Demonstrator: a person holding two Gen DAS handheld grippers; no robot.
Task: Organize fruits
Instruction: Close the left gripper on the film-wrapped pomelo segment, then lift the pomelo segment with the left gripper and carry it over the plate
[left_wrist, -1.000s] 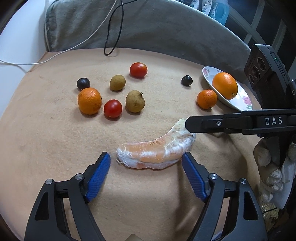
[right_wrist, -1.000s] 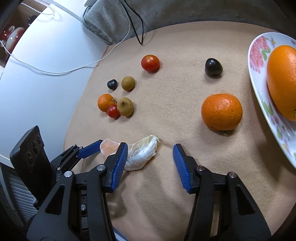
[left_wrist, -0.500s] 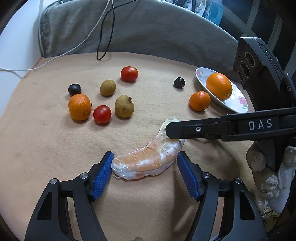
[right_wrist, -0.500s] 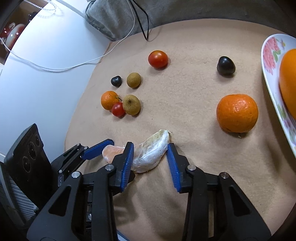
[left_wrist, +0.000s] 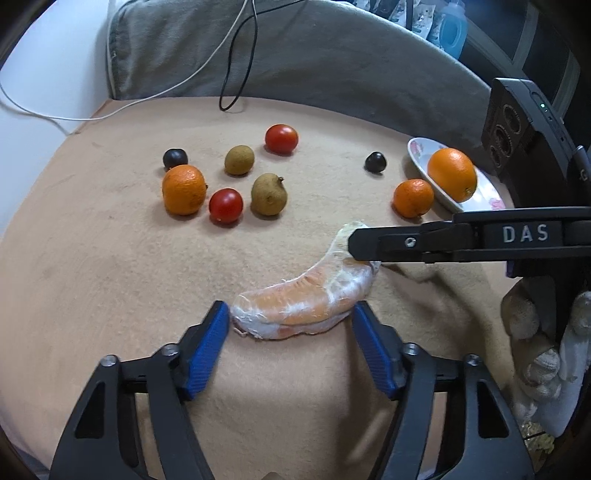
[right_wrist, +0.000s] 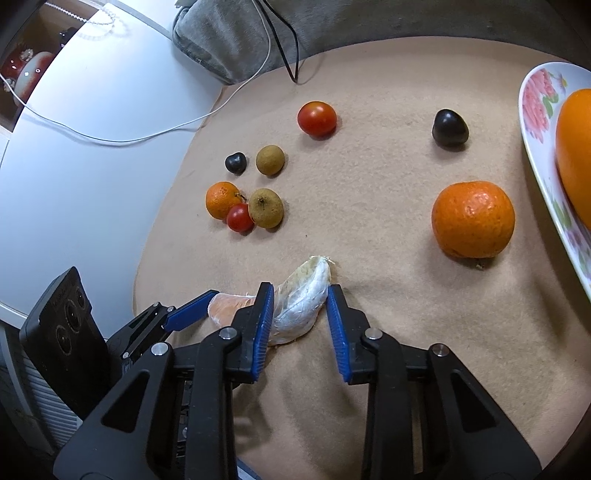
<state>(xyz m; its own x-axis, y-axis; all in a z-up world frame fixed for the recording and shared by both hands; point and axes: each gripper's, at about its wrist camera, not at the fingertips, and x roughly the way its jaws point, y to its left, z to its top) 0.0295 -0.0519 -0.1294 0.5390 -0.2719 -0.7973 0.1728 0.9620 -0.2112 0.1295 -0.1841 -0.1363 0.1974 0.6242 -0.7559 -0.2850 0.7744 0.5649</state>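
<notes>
A peeled, curved citrus segment (left_wrist: 303, 302) lies on the tan cloth (left_wrist: 110, 277). My left gripper (left_wrist: 290, 310) spans it lengthwise; its blue pads (left_wrist: 207, 350) touch both ends while the jaws are closing. My right gripper (right_wrist: 300, 291) is closing too, with its pads (right_wrist: 264, 325) pressed on the segment's white tip (right_wrist: 306, 295). Its black finger (left_wrist: 406, 243) reaches in from the right in the left wrist view. Further back lie a tangerine (left_wrist: 183, 189), two cherry tomatoes (left_wrist: 226, 205), two brown longans (left_wrist: 269, 194) and a dark fruit (left_wrist: 175, 158).
A flowered plate (left_wrist: 417, 147) at the right holds an orange (left_wrist: 451, 174), with a tangerine (left_wrist: 413, 198) and a dark fruit (left_wrist: 375, 161) beside it. A grey cushion (left_wrist: 332, 62) with cables (left_wrist: 229, 74) bounds the far side. White tabletop (right_wrist: 92, 129) lies left of the cloth.
Both grippers' jaws have narrowed onto the segment: the left from well clear of its ends to touching them, the right from wide apart to pressing on the white tip.
</notes>
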